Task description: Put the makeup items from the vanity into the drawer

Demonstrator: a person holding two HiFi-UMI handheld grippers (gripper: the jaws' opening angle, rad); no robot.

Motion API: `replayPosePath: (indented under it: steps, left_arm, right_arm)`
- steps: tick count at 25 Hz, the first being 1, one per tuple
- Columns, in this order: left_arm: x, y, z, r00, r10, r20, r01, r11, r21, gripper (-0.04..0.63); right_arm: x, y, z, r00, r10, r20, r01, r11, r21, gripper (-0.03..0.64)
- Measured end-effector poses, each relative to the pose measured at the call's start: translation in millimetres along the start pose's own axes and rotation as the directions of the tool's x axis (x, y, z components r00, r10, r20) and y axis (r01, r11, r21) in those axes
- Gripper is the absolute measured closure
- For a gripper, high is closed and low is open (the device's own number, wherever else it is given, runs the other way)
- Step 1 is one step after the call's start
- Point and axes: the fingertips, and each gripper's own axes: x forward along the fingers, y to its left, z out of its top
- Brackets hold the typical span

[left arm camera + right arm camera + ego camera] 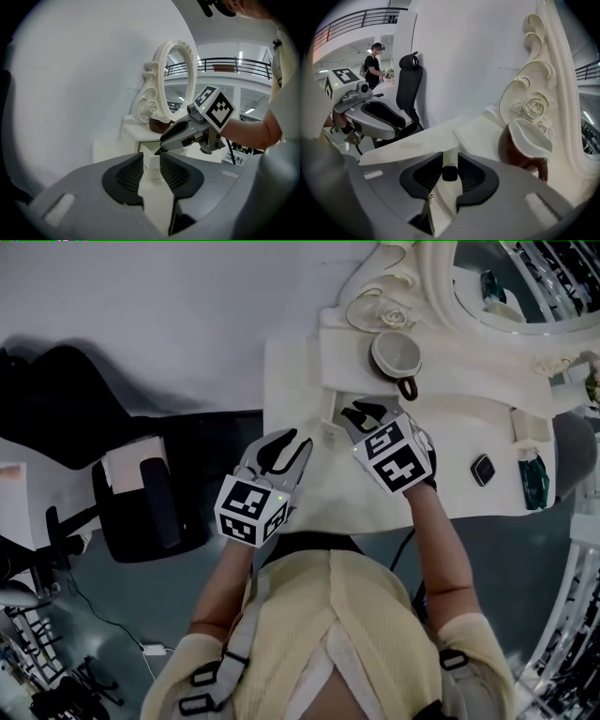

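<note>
White wall and grey floor frame the cream vanity (319, 498). From the head view we see a small dark makeup item (482, 469) and a teal item (532, 479) lying on the right part of the worktop, well apart from the left gripper (295, 442) and the right gripper (364, 411). In the left gripper view our jaws stand apart with nothing between them. In the right gripper view our jaws clamp a small dark piece (449, 173), near a brown pot (525, 150).
</note>
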Motion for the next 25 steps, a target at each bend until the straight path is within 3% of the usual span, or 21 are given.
replayPosePath:
  steps: [10,25]
  left_arm:
    - [12,3,0,0.998,-0.061,0.007,0.061,0.998,-0.023,0.491]
    - [21,14,-2,0.996,-0.094,0.005,0.094,0.995,-0.017,0.486]
  right_arm:
    - [19,-2,0,0.997,0.03,-0.066,-0.025,0.997,0.077,0.508]
    - [6,-6,14,0.996,-0.074,0.055,0.07,0.995,0.07,0.474]
